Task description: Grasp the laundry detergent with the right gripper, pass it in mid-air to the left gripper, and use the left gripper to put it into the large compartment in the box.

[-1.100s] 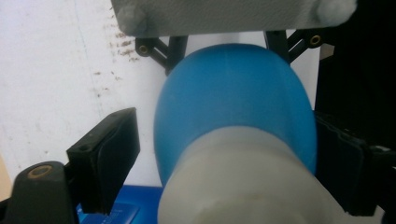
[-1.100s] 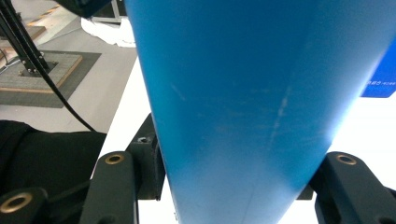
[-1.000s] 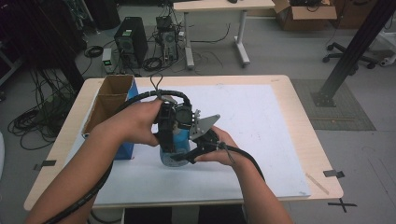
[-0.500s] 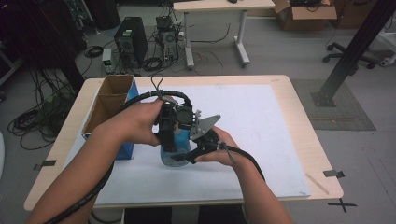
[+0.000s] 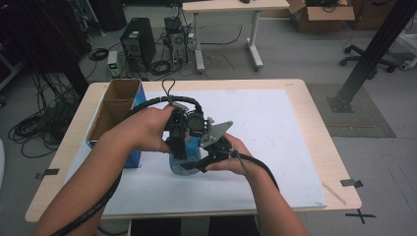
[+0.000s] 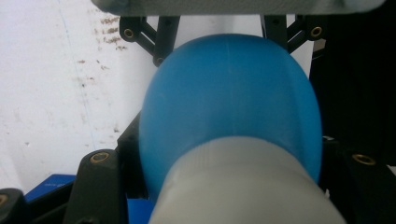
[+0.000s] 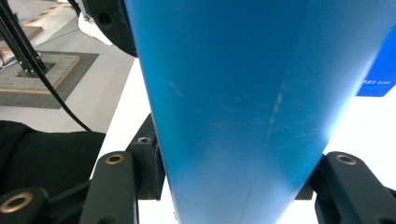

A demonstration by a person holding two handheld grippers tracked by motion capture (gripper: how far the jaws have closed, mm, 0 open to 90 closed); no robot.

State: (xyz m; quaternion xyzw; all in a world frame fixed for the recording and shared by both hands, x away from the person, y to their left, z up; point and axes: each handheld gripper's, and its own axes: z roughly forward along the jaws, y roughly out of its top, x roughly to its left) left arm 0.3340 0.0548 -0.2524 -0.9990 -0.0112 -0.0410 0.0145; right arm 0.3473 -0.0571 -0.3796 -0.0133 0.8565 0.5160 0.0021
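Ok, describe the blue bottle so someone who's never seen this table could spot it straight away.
Start at the white sheet covering the wooden table, then look near its front left part, just right of the open cardboard box. The blue bottle stands there between both hands, each gripper's jaws closed around it. It is translucent blue with a pale cap, unlike the brown box.

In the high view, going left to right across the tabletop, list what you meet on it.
Open cardboard box → left hand → left gripper over the blue bottle → right gripper → bare white sheet → table edge.
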